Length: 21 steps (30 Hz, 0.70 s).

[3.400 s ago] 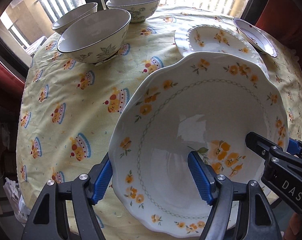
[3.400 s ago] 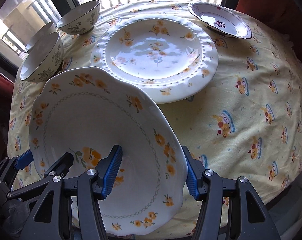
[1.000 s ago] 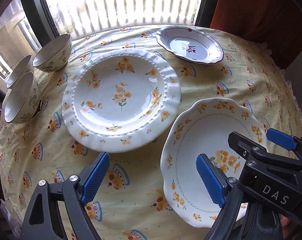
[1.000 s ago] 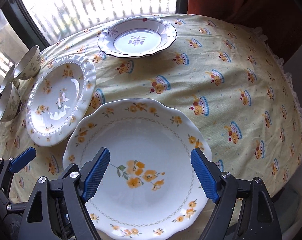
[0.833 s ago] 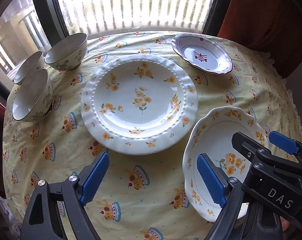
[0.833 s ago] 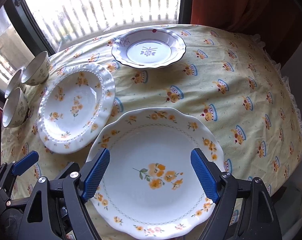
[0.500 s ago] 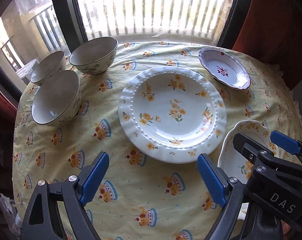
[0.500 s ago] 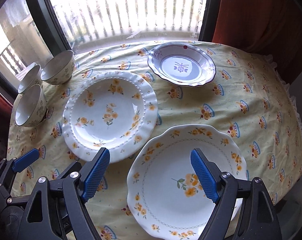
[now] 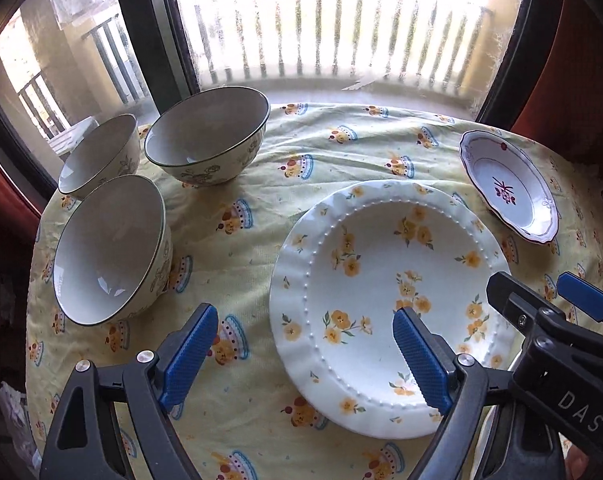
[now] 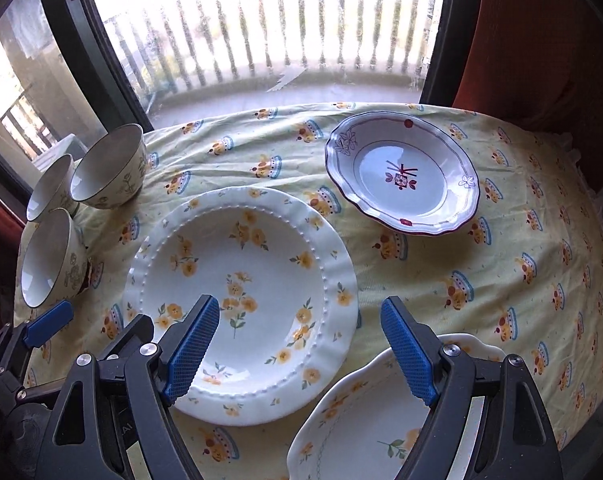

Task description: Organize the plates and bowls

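- Left wrist view: left gripper is hanging over the table with its jaws spread wide, gripping nothing. The beaded plate with yellow flowers is sitting just ahead, its near rim passing under the right-hand blue pad. Three glossy round bowls are clustering off to the left on the crinkly cake-print tablecloth.
- Right wrist view: right gripper is also gaping wide, holding nothing. The scalloped plate is lying right below its right-hand finger, just beside the beaded plate. The maroon-rimmed dish is sitting further back, apart.
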Motion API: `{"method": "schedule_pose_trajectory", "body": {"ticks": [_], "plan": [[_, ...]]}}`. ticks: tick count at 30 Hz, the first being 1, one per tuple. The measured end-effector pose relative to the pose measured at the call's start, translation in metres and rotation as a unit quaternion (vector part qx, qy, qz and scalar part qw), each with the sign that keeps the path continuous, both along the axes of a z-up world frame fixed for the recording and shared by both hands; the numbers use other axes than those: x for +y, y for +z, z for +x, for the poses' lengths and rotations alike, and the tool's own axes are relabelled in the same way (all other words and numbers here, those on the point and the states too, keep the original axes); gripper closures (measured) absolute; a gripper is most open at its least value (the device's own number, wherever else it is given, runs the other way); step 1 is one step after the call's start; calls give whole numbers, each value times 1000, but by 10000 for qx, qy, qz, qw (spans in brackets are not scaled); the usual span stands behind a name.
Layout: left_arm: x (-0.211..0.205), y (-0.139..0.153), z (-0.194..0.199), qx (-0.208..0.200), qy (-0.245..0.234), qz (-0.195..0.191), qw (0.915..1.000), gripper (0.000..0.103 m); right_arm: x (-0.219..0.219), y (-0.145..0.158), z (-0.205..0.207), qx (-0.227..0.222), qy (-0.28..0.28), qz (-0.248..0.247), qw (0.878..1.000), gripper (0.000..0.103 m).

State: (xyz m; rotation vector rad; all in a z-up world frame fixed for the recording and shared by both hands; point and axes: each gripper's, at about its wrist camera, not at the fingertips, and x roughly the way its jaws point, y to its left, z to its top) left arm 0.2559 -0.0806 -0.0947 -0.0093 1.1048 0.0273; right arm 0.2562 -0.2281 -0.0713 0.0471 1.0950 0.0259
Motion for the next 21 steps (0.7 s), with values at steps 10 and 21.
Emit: {"method": "schedule_pose_trajectory", "body": {"ticks": [10,21], "plan": [[-8,-39,35,312,68,69,9995,14,-8,-45,45,353,-52,19,9994,18],[-3,-55,43,447,-83,-13,9990,19,-3,-66,55,603,-27,11,9982,22]]}}
